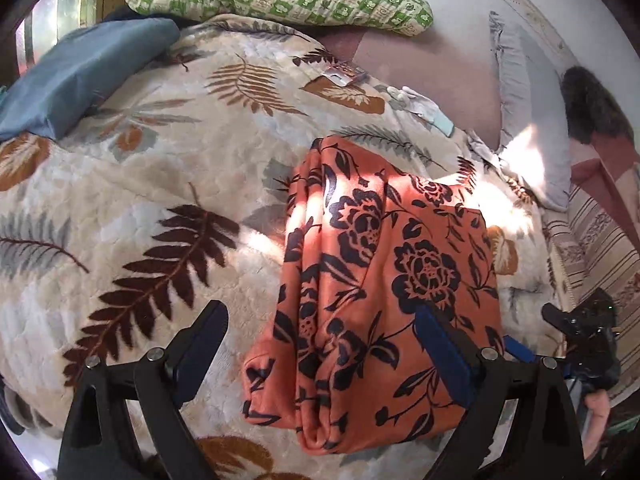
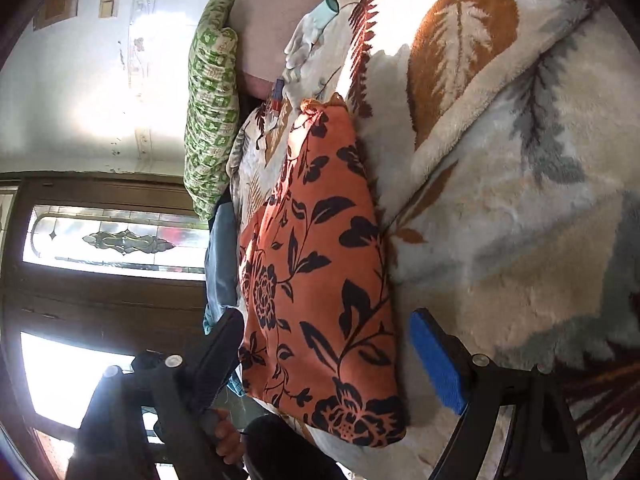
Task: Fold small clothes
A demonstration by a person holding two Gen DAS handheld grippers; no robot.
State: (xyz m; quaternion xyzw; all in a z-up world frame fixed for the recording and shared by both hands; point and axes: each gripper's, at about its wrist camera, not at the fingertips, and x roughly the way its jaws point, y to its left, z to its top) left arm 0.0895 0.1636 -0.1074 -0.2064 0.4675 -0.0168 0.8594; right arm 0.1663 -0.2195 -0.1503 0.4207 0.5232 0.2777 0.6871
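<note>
Your right gripper (image 2: 328, 354) and left gripper (image 1: 320, 344) both gape wide and empty astride the orange floral garment (image 1: 384, 280), lying part-folded at centre frame on the leaf-print blanket (image 1: 132, 184), so next pinch its near edge for another fold.

The left gripper (image 1: 322, 344) points steeply downward with its jaws spread wide, nothing pinched between the pads. The right gripper (image 2: 332, 356) is tilted on its side, angled gently downward, jaws also wide apart and gripping nothing. A hand (image 2: 226, 440) shows just below its left finger.
</note>
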